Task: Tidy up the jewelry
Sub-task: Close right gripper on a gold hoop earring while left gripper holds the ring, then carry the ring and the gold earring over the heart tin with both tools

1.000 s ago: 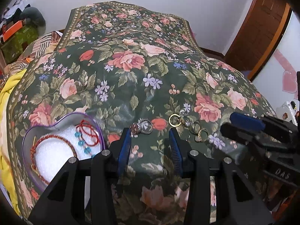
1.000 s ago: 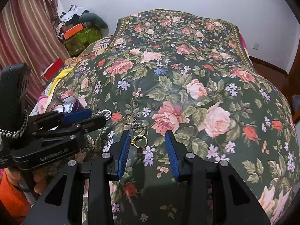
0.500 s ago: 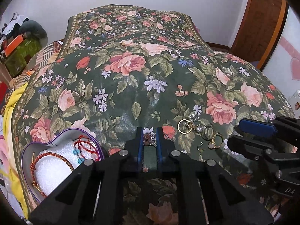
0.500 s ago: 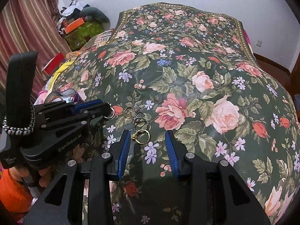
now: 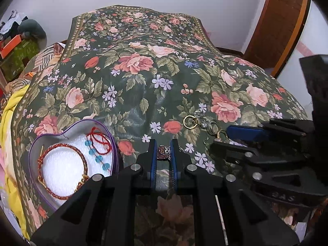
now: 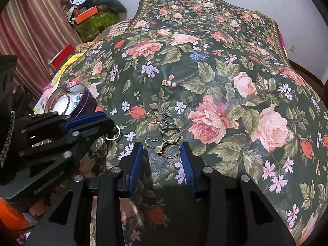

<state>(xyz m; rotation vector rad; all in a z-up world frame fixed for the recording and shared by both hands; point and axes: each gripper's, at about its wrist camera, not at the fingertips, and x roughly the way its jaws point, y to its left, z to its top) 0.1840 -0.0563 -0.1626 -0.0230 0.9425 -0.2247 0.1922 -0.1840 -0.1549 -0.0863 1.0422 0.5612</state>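
Note:
My left gripper [image 5: 163, 146] is shut on a jewelled ring [image 5: 164, 152] with dark red stones, held just above the floral bedspread. In the right wrist view the left gripper [image 6: 110, 126] shows at the left with a silver ring loop [image 6: 115, 133] hanging at its tip. A purple heart-shaped tin [image 5: 34, 143] at the left holds red bracelets [image 5: 61, 170] and a blue bead string [image 5: 98, 155]. My right gripper [image 6: 162, 153] is open, its fingers on either side of a gold ring [image 6: 170, 148]. More rings [image 6: 162, 121] lie just beyond it.
The floral bedspread [image 5: 143, 78] covers the whole bed. A gold ring [image 5: 189, 122] and small hoops lie right of the left gripper. Clutter and boxes [image 6: 92, 14] stand by the striped curtain at far left. A wooden door [image 5: 276, 20] is at right.
My left gripper closed on the jewelled ring and lifted it off the bedspread. My right gripper moved forward so its open fingers now flank the gold ring.

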